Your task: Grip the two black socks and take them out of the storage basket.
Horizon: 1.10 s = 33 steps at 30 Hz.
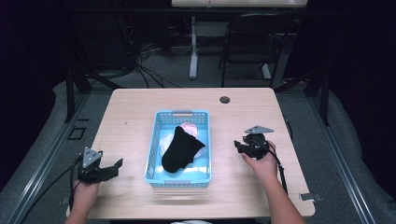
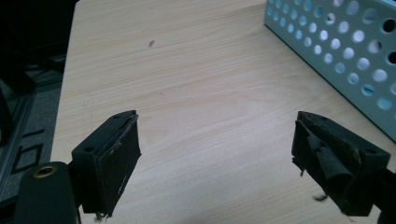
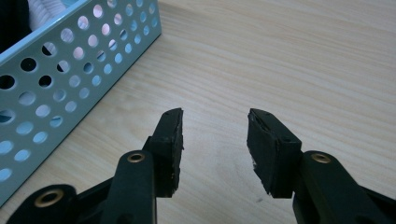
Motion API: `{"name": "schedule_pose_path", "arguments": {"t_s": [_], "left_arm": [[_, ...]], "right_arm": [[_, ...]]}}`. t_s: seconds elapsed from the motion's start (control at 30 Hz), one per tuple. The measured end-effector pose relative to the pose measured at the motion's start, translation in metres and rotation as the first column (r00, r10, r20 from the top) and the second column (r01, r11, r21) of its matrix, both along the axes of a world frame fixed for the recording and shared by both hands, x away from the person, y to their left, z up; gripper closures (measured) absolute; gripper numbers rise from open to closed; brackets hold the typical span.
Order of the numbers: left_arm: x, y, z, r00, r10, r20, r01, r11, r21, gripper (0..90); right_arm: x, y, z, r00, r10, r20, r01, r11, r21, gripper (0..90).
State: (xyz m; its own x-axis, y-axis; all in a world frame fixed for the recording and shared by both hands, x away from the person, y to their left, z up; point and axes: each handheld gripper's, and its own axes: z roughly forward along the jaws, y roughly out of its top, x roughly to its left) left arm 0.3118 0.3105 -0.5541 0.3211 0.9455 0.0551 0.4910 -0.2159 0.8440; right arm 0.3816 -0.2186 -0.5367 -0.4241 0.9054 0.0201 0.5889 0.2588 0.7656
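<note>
A light blue perforated basket (image 1: 154,144) sits in the middle of the wooden table. A black sock (image 1: 183,148) lies in it on top of white and pink cloth (image 1: 188,127). My left gripper (image 1: 114,166) rests near the table's left front, to the left of the basket, its jaws wide open over bare wood (image 2: 217,140). My right gripper (image 1: 239,146) is to the right of the basket, jaws open with nothing between them (image 3: 215,128). The basket's wall shows at the right of the left gripper view (image 2: 336,51) and at the left of the right gripper view (image 3: 56,84).
A round cable hole (image 1: 225,99) sits near the table's far edge. Beyond the table stand a black chair (image 1: 250,42) and a white desk leg (image 1: 193,46), with cables on the floor. Bare wood lies on both sides of the basket.
</note>
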Motion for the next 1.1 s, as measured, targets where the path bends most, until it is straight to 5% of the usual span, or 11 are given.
{"name": "schedule_pose_path", "arguments": {"t_s": [0.3, 0.6, 0.77, 1.1], "left_arm": [[-0.001, 0.009, 0.0, 0.9942, 0.107, 0.005, -0.107, 0.9941, 0.012, 15.3], [-0.001, 0.01, 0.001, 0.9879, 0.154, 0.017, -0.154, 0.988, -0.005, 15.4], [-0.002, 0.012, 0.003, 0.9873, 0.158, -0.018, -0.159, 0.9854, -0.061, 15.4], [-0.001, 0.013, 0.003, 0.9881, 0.148, -0.043, -0.149, 0.9887, -0.021, 15.4]], "right_arm": [[-0.002, 0.005, 0.003, 0.9999, 0.008, 0.012, -0.008, 1.0, 0.001, 55.8], [0.0, 0.015, 0.016, 0.9987, 0.049, 0.017, -0.049, 0.999, -0.009, 55.8], [0.004, 0.023, 0.03, 0.997, 0.076, 0.014, -0.076, 0.997, 0.017, 56.6], [0.016, 0.047, 0.054, 0.9867, 0.163, 0.004, -0.163, 0.987, 0.004, 56.6]]}}
